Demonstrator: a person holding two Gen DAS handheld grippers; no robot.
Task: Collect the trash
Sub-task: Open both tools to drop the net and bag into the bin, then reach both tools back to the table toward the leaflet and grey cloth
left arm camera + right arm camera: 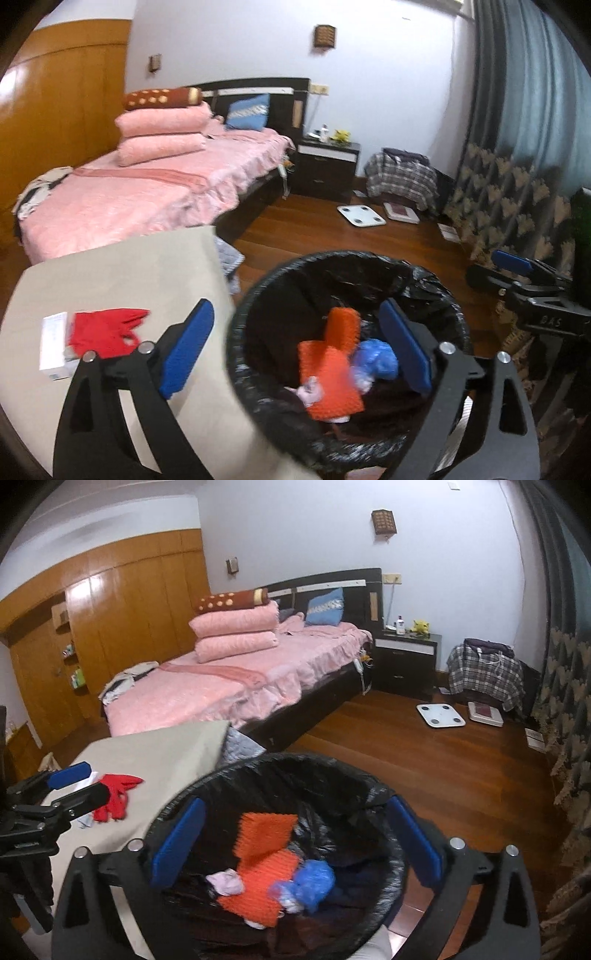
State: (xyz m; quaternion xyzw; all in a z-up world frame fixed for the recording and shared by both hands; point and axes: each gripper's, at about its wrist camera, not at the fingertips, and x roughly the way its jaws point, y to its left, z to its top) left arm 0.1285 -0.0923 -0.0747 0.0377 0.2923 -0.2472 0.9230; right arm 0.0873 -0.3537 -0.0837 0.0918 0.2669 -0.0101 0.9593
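Note:
A round bin with a black liner [343, 264] [295, 762] stands beside a beige table [129, 266] [166, 749]. Inside lie orange textured pieces [332, 380] [266, 875], a crumpled blue bag [378, 358] [314, 880] and a pale pink scrap [310, 391] [225, 882]. My left gripper [295, 308] hangs open over the bin's left rim with nothing between its blue pads. Over the bin's mouth my right gripper [295, 803] is open too, and empty. A red crumpled item [107, 330] [114, 797] and a white box [55, 343] rest on the table.
A pink bed [229, 686] fills the left background, with a dark nightstand [406, 657] beside it. White scales [439, 714] lie on the wooden floor near a seat draped in plaid cloth [484, 672]. Patterned curtains [517, 199] hang on the right.

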